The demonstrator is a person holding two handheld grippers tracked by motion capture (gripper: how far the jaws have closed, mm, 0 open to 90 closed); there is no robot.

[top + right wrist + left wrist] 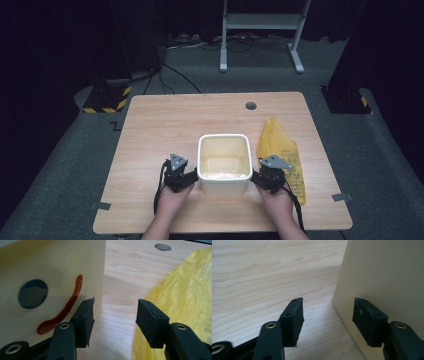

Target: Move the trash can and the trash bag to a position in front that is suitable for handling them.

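While the cream bin (224, 165) stands near the middle of the table (165, 125), flanked by the open, empty left gripper (186, 176) and right gripper (261, 177), both walls should be pressed evenly before lifting.

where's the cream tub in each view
High view: cream tub stands at the table's near middle, between the two claws.
Left gripper view: its plain side wall takes up the right of the picture.
Right gripper view: its wall with a blue dot and red curve is at left.
Shared landmark: the wooden table.
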